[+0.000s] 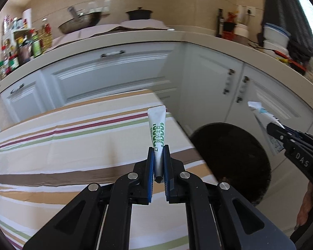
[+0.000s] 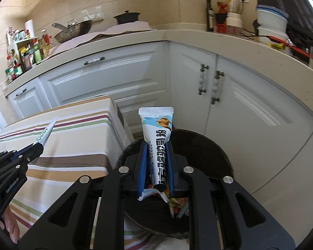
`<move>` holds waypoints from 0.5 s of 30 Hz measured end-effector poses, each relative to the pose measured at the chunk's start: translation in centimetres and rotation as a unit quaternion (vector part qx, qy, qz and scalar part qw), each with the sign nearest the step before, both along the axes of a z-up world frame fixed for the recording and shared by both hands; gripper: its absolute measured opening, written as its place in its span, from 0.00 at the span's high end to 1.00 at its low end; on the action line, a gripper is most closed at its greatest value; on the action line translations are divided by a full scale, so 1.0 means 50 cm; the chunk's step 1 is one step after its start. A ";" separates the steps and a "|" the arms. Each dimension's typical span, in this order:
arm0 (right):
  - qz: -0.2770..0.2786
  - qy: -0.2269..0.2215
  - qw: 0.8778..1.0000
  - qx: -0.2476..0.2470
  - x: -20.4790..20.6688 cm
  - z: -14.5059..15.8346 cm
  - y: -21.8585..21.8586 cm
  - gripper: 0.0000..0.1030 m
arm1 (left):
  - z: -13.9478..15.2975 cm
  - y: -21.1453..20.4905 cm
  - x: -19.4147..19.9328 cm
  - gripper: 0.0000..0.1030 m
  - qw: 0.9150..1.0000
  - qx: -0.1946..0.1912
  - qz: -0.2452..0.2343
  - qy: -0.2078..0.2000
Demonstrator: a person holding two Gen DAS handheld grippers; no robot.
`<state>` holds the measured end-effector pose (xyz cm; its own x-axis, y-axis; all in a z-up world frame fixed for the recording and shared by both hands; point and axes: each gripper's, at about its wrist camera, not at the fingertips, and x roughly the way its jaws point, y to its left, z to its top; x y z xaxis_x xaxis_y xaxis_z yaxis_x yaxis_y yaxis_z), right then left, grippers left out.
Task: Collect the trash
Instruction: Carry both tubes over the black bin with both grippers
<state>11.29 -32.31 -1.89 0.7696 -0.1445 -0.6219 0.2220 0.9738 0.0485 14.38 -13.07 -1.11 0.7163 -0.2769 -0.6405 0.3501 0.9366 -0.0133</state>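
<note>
A bench (image 1: 73, 145) draped in a striped cloth (image 1: 52, 177) of cream, tan, brown, maroon and green bands stands in front of white cabinets. Just beside its corner a round black bin (image 2: 208, 145) stands on the pale tiled floor (image 1: 285, 183), with crumpled wrappers (image 2: 175, 204) lying inside it.

Left wrist view, cabinet handles (image 1: 229, 81): smeared by motion blur.
Bin (image 1: 231, 158): interior dark, contents unreadable in the left wrist view; near rim hidden behind gripper linkage.
Bin contents (image 2: 175, 204): crumpled wrappers, partly hidden, kinds indistinguishable.
Spice bottles (image 2: 20, 60): labels too small to read.
Green-print sachet (image 1: 157, 137): lower end hidden between the pads.
Hand (image 1: 308, 206): cut off at the frame edge.
</note>
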 end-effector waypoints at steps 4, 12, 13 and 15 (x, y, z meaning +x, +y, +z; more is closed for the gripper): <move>-0.013 -0.001 1.000 0.003 -0.012 -0.001 -0.028 0.84 | 0.001 -0.045 -0.012 0.91 1.000 0.006 -0.022 -0.007; -0.031 -0.004 0.999 0.011 -0.024 -0.011 -0.076 0.84 | -0.008 -0.111 -0.019 0.91 0.999 0.015 -0.046 -0.011; -0.033 -0.003 0.999 0.012 -0.023 -0.013 -0.081 0.84 | -0.011 -0.118 -0.018 0.91 0.999 0.017 -0.047 -0.013; -0.035 -0.003 0.999 0.013 -0.022 -0.017 -0.088 0.84 | -0.015 -0.127 -0.019 0.91 0.998 0.019 -0.050 -0.014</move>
<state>10.19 -36.70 -2.73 0.7615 -0.1822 -0.6220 0.2890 0.9545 0.0743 13.41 -19.41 -1.85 0.7042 -0.3233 -0.6322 0.4416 0.8966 0.0334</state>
